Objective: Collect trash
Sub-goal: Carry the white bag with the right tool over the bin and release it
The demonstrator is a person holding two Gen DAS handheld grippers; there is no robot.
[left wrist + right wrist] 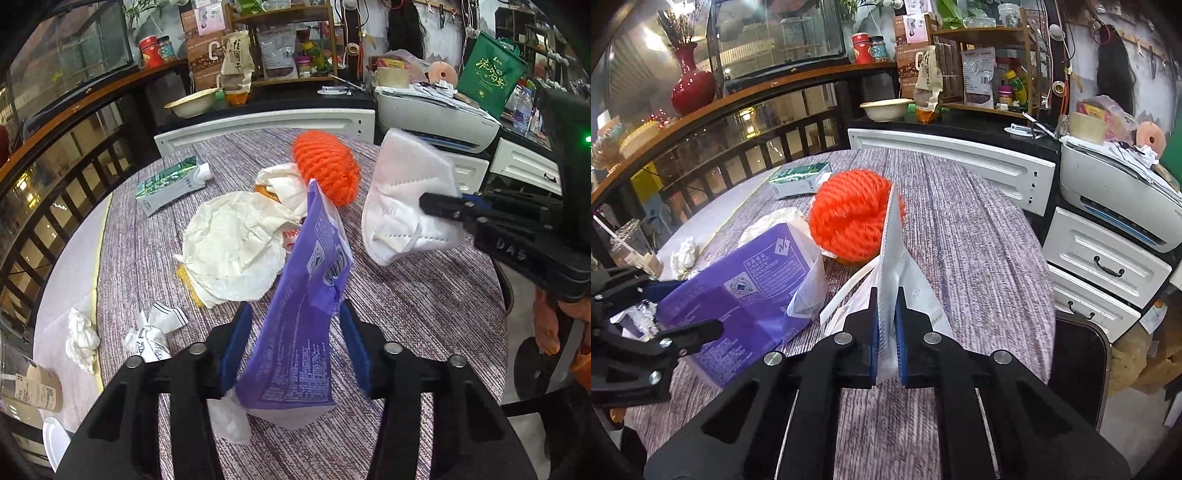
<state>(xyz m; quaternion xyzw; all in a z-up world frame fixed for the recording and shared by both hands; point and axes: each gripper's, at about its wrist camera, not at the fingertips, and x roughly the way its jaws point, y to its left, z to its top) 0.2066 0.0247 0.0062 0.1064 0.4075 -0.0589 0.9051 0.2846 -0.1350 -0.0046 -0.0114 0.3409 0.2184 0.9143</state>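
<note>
Round tabletop [424, 314] with a streaked grey-purple cover, strewn with trash, seen from both wrist views. At the far left edge, a plastic cup with a straw [628, 245] stands near a crumpled white tissue [82, 338], with a wadded striped wrapper [153, 332] just beside the tissue. Farther back lies a green carton [168, 184], on its side. Toward the middle, a large crumpled sheet of white paper [232, 251] rests on the tabletop, partly over other scraps. The left gripper [297, 345] has a purple plastic bag [299, 332] standing upright between its blue pads; its jaws are partly spread, and whether the pads press on the bag cannot be told from either view. Behind the bag sits an orange foam net sleeve [327, 168], bunched into a ball and touching the white paper scraps. To the right, the right gripper [887, 338] is pressed together on the edge of a white folded face mask [897, 266], which is lifted clear of the tabletop. White drawers [1104, 266] and a printer [1115, 199] stand at the far right.
</note>
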